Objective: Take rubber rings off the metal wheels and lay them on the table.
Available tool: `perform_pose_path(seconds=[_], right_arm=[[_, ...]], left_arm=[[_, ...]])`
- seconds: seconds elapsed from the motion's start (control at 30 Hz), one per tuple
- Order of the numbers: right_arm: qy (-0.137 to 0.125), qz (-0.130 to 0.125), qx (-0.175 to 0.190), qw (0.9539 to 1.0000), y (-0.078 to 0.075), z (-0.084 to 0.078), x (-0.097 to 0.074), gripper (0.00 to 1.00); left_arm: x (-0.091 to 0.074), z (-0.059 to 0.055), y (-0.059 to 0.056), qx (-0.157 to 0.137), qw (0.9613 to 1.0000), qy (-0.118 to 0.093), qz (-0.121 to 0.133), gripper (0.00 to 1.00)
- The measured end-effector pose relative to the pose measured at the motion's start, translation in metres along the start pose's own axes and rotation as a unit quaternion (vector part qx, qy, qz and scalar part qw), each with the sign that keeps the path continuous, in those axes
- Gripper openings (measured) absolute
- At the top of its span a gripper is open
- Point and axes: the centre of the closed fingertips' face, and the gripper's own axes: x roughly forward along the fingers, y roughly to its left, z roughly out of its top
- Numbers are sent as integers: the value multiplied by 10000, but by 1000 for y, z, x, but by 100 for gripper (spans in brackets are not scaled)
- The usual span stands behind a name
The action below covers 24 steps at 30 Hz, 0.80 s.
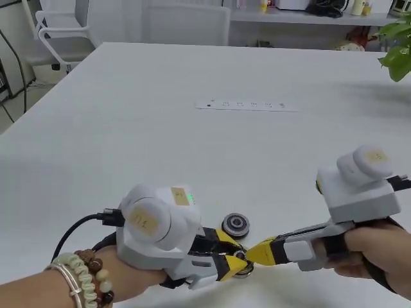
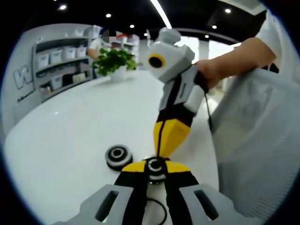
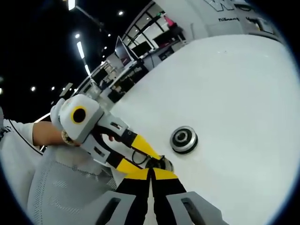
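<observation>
Office; white conference table (image 1: 192, 147), wall shelves (image 2: 61, 65) (potted plant (image 2: 112, 60))

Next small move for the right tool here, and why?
Probably draw the right tool away from the small metal wheel to peel its black rubber ring. The left tool is shut on that wheel, and the right tool's shut tips meet its rim.

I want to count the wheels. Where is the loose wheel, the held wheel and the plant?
loose wheel (image 1: 236, 224), head view, on its dark centre hub.
held wheel (image 2: 156, 168), left gripper view, on its round face between the jaws.
plant (image 2: 114, 60), left gripper view, on its green leaves.
</observation>
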Motion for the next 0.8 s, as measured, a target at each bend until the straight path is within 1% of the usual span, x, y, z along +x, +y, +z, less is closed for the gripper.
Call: perform_pose_path(seconds=[0.13, 0.17, 0.37, 0.5, 0.53, 0.57, 0.63, 0.8], right_arm=[[-151, 64, 56, 9998, 3, 6, 1, 0], [-107, 42, 52, 9999, 2, 5, 0, 0], [-140, 77, 82, 9998, 4, 5, 0, 0], [-177, 112, 187, 9996, 6, 5, 0, 0], [-222, 99, 218, 9995, 6, 6, -1, 0], [-361, 81, 296, 9989, 5, 11, -1, 0], [-322, 12, 315, 9990, 2, 10, -2, 0], [-141, -148, 247, 9995, -6, 1, -1, 0]], left_arm=[[0, 0, 0, -2, 10000, -8, 1, 14], [0, 0, 0, -5, 10000, -10, 1, 14], [0, 0, 0, -6, 10000, -19, 0, 14], [0, 0, 0, -7, 10000, -21, -3, 14], [0, 0, 0, -8, 10000, -22, -3, 14], [0, 0, 0, -8, 10000, -22, -2, 14], [0, 0, 0, -35, 10000, -25, 3, 14], [0, 0, 0, -82, 10000, -45, -8, 14]])
